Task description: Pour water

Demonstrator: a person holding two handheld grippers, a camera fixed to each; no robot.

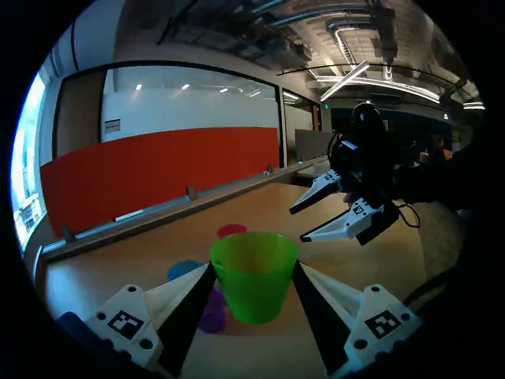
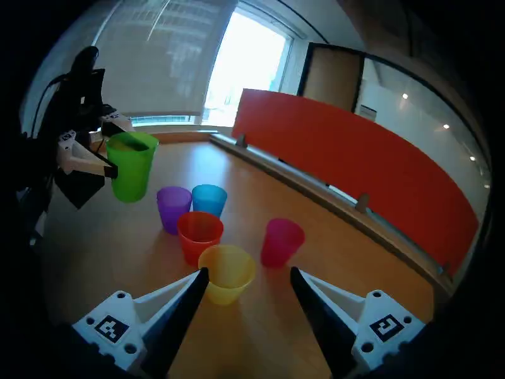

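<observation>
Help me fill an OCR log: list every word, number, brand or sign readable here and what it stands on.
No text here can be read.
Small sign on the glass wall: too small and blurred to read.
Square markers on the gripper fingers: black-and-white patterns, no letters.
Green cup and the other cups: no print visible.

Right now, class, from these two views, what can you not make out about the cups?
- Left gripper view: the green cup hides most of the pink cup; the jaws cover part of the purple cup and blue cup.
- Right gripper view: whether the green cup holds water; too small and shadowed.
</observation>
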